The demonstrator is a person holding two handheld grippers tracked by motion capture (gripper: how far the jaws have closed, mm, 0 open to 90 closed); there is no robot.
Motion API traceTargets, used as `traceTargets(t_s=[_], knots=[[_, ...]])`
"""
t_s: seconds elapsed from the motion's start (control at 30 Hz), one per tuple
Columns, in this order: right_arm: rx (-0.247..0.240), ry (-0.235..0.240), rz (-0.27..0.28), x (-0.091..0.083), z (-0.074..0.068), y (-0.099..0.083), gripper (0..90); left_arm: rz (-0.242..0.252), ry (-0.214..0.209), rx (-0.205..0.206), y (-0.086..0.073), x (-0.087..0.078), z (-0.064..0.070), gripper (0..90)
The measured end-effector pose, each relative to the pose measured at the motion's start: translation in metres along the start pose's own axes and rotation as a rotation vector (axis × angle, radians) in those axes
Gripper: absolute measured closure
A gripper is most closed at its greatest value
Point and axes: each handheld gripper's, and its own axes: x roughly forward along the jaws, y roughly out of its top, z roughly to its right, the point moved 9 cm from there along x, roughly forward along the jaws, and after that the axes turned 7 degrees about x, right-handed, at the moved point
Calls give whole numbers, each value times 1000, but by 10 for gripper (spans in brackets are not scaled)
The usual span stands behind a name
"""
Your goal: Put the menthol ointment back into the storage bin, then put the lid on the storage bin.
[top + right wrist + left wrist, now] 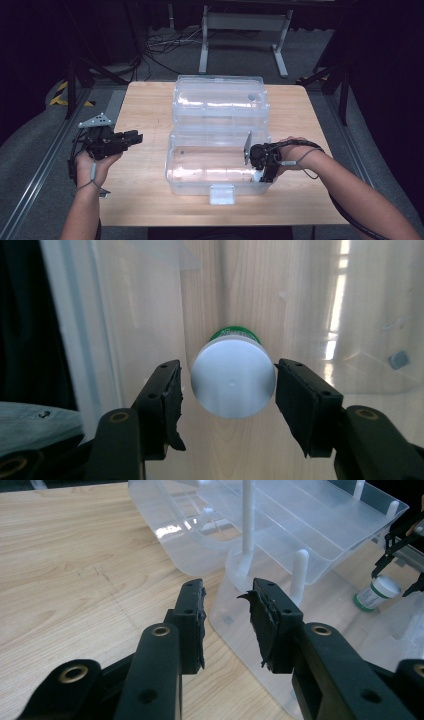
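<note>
Small white-capped bottle (pixel 233 383) stands inside the clear plastic box (pixel 200 167), at its right end. Left claw (pixel 134 138) hovers open and empty over the counter (pixel 145 107). Right claw (pixel 227 390) straddles the bottle, jaws open, not gripping.

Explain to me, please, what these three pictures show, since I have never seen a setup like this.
A person sits at a wooden table with a hand-held gripper in each hand: two black jaws on a handle. One picture looks down from above; the other two come from cameras riding on each gripper. On the table stands a clear plastic box with its lid swung open. The left hand-held gripper hovers open beside the box, holding nothing. The right hand-held gripper reaches into the box, jaws open on either side of a small white-capped bottle, not yet squeezing it.
</note>
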Motion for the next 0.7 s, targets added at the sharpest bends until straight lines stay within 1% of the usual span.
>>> traceTargets(t_s=[0.03,0.07,0.17,0.2,0.27,0.3,0.33,0.37,0.43,0.47,0.5,0.53,0.6,0.7], knots=[[0,-3,11,-3,0,0,445,-3,-4,5,1,1,2,660],[-1,-8,12,-6,-1,0,446,-6,-7,9,2,2,3,659],[11,-20,47,-15,-2,-1,453,-9,-16,26,5,4,9,649],[20,-17,67,-17,-4,-1,454,-10,-21,32,5,4,10,646],[18,-21,67,-20,-3,-1,456,-10,-23,38,6,4,12,646],[17,-35,97,-25,-2,-1,464,-12,-28,47,7,4,15,646],[17,-35,97,-25,-2,-1,464,-12,-28,47,7,4,15,646],[39,-33,107,-28,-2,-2,465,-12,-28,49,8,4,16,646],[36,-44,132,-32,-1,-2,472,-13,-33,58,9,4,20,646],[49,-43,139,-34,-1,-4,474,-13,-35,61,9,4,21,646],[40,-45,149,-36,0,-4,475,-12,-39,65,9,5,24,646],[61,-43,154,-38,-2,-5,475,-15,-41,73,10,5,26,646],[59,-51,176,-41,-1,-5,479,-18,-48,92,11,6,32,646],[76,-60,213,-49,-1,-7,483,-23,-64,117,12,8,43,646]])
